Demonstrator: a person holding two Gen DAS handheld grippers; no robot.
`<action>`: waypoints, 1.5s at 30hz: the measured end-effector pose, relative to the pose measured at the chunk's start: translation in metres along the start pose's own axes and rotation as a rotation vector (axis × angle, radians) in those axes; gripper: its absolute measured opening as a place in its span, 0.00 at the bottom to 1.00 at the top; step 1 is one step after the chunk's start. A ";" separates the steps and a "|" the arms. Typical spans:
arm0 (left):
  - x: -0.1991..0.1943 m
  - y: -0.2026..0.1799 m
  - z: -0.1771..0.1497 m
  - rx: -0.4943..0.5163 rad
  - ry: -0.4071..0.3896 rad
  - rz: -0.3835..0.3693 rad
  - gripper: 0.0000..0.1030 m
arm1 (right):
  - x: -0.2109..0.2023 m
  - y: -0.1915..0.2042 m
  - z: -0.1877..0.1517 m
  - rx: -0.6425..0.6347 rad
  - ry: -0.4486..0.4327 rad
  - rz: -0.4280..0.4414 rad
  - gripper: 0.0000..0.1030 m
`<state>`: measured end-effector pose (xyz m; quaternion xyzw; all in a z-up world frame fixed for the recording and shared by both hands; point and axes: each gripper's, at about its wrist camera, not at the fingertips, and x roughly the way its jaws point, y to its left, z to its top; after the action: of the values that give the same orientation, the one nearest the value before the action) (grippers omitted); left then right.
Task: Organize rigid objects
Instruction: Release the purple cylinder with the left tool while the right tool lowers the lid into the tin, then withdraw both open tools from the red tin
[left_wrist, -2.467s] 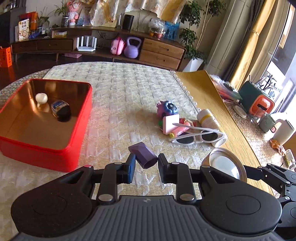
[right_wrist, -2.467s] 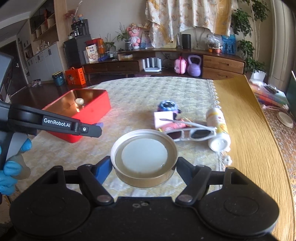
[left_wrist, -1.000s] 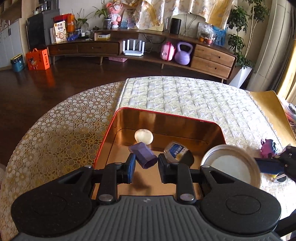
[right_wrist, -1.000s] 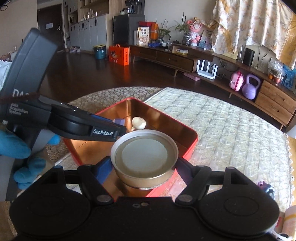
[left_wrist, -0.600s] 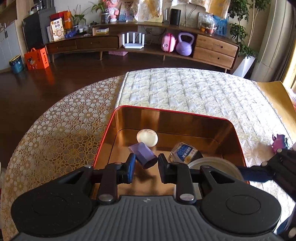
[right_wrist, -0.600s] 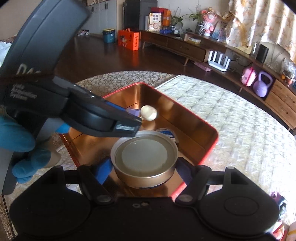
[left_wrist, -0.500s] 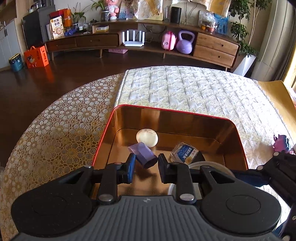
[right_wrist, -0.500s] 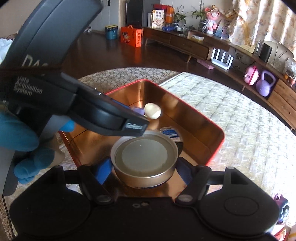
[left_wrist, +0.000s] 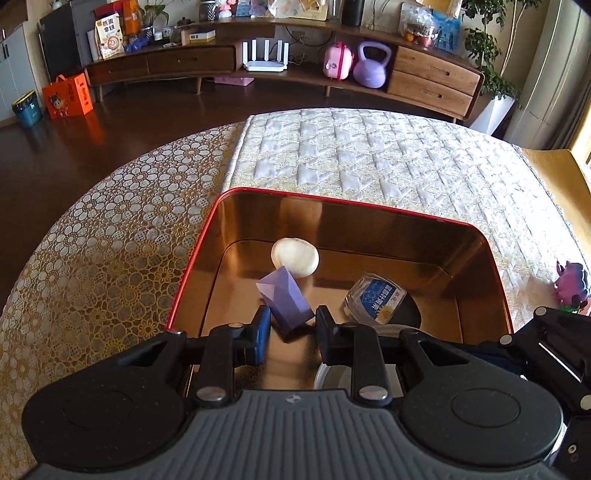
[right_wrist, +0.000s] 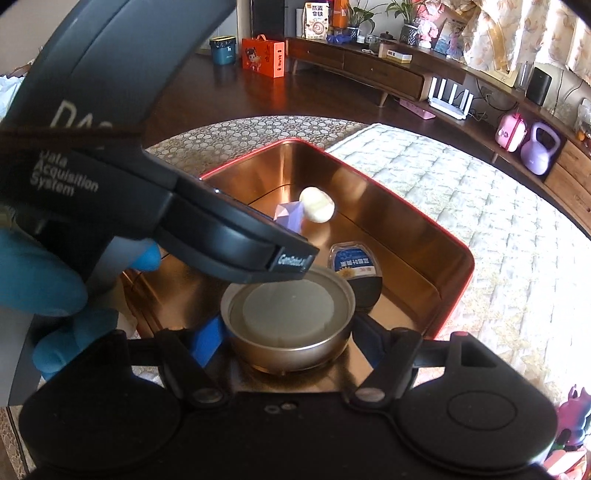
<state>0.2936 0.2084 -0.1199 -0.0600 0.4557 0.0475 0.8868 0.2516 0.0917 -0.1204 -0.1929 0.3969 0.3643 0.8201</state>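
Hovering over the red tin (left_wrist: 192, 258), the left gripper (left_wrist: 290, 328) is seen with its jaws parted slightly wider than the purple block (left_wrist: 286, 299), which sits tilted between them, apparently just let go or nearly so; whether it touches the tin floor cannot be told. The right gripper (right_wrist: 288, 332) is clamped wide around a round metal dish (right_wrist: 288, 314), held low at the tin's 6 o'clock edge.

For the step to be done well, the block should be released fully and the left gripper lifted straight up, so the fingers are not dragged against it. The dish is best lowered flat into the bare floor at 5 o'clock, kept clear of the white egg-shaped thing (left_wrist: 294, 256) at 12 o'clock and the small blue-labelled jar (left_wrist: 375, 299) at 3 o'clock. The two tools are crowded together, so one should be withdrawn before the other is moved.

"GenRobot.AI" can be read partly on the left tool's tip, and "Data Acquisition System" on its body. The jar label carries writing too small to be read.
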 end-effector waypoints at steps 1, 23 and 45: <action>0.001 -0.001 0.000 0.002 0.007 -0.001 0.25 | -0.001 0.000 0.000 0.001 -0.001 -0.001 0.73; -0.025 0.004 -0.009 -0.065 0.019 -0.033 0.26 | -0.052 -0.004 -0.019 0.067 -0.095 0.022 0.80; -0.113 -0.036 -0.042 -0.022 -0.099 -0.086 0.29 | -0.157 -0.026 -0.084 0.228 -0.273 0.001 0.88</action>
<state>0.1993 0.1636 -0.0500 -0.0866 0.4076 0.0174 0.9089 0.1623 -0.0460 -0.0472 -0.0474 0.3206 0.3403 0.8827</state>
